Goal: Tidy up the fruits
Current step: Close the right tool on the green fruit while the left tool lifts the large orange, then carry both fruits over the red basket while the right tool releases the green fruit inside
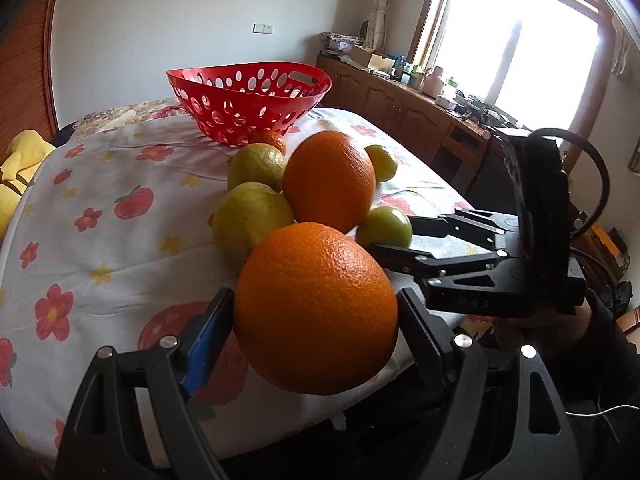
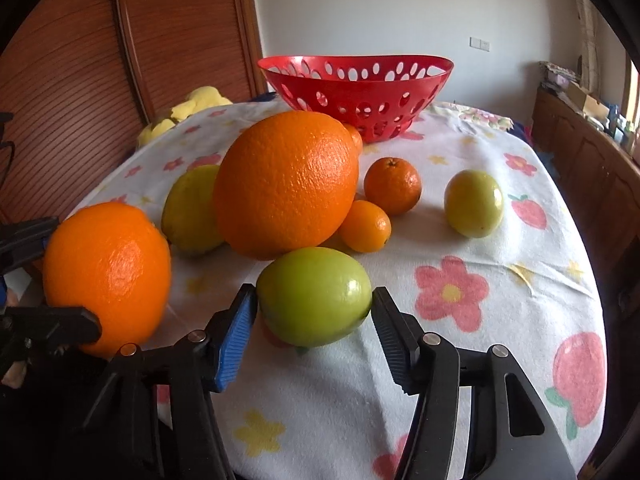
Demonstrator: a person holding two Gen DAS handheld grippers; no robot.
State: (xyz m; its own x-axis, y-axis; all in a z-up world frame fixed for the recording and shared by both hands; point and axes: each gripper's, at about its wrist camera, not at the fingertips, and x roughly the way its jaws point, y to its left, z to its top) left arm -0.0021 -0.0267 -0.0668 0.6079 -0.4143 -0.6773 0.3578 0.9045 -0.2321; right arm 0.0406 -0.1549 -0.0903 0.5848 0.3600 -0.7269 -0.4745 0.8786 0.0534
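Observation:
My left gripper (image 1: 316,300) is shut on a large orange (image 1: 316,320), held just above the flowered tablecloth (image 1: 120,248); the same orange (image 2: 106,272) shows at the left of the right wrist view. My right gripper (image 2: 314,292) has both pads against a green fruit (image 2: 314,296) near the front of the cloth. Behind it lie a second large orange (image 2: 286,184), a yellow-green lemon (image 2: 190,210), two small oranges (image 2: 392,186), and another green fruit (image 2: 474,204). The red perforated basket (image 2: 356,92) stands at the back; I see no fruit in it.
The two grippers sit close together, the right gripper (image 1: 390,234) just right of the held orange. A yellow plush toy (image 2: 184,114) lies past the cloth's left edge. A wooden cabinet (image 1: 400,108) runs along the right under the window. A wooden door (image 2: 80,60) stands at left.

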